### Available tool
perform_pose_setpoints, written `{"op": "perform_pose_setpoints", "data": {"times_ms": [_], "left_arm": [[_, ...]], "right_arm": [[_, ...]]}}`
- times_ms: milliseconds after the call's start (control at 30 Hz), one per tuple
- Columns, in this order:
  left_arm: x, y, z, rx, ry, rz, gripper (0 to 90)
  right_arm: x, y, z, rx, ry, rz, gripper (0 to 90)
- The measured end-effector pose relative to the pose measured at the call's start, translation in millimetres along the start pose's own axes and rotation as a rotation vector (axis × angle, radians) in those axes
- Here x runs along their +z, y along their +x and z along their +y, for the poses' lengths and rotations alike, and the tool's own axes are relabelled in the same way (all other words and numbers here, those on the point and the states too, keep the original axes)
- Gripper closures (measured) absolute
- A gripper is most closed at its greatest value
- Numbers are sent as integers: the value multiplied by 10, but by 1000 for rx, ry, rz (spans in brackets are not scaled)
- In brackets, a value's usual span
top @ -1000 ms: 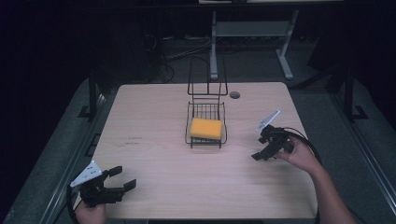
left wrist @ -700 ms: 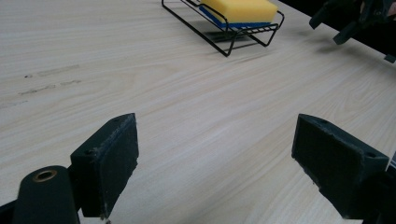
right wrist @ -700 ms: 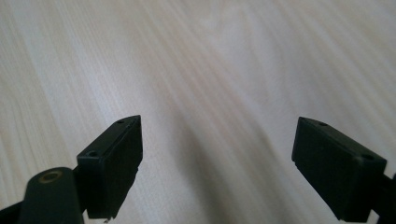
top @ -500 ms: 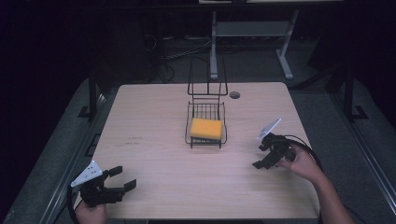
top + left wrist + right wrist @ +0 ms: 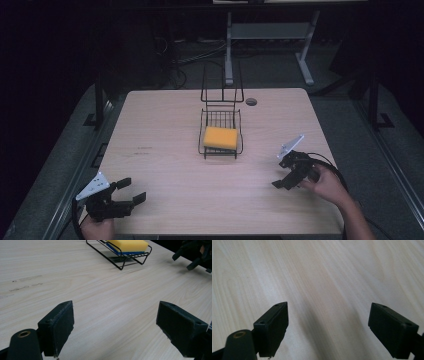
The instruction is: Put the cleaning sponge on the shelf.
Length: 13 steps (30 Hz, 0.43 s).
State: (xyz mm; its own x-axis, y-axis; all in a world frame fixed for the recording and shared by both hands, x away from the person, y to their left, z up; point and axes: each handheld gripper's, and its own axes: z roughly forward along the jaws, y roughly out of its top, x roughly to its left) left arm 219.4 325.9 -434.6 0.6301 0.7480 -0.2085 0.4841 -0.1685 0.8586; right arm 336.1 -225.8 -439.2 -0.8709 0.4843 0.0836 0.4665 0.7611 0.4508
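The yellow sponge lies in the wire rack mid-table. Both the left gripper and right gripper rest near the front edge, jaws wide, empty; better to approach the sponge from above, clear of the wires

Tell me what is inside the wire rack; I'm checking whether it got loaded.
A yellow sponge with a blue underside lies flat in the wire rack on the table. The sponge covers most of the rack floor, so anything beneath it cannot be seen.
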Motion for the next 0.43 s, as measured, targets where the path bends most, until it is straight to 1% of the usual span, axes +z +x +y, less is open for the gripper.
{"op": "perform_pose_setpoints", "data": {"times_ms": [133,233,267,367,400,433], "left_arm": [[-6,-5,2,1,-6,1,140],[-5,-2,0,4,1,1,140],[-11,-10,2,4,-3,-1,141],[-7,-7,4,2,-5,1,140],[-7,-7,4,2,-5,1,140],[-4,-5,4,1,-3,0,141]], "right_arm": [[11,74,-41,-5,2,-12,163],[3,114,-55,-7,-14,-7,163],[4,164,-70,-17,-15,-22,163],[11,212,-99,-14,-5,-47,163],[11,212,-99,-14,-5,-47,163],[-7,255,-123,-12,-17,-53,162]]}}
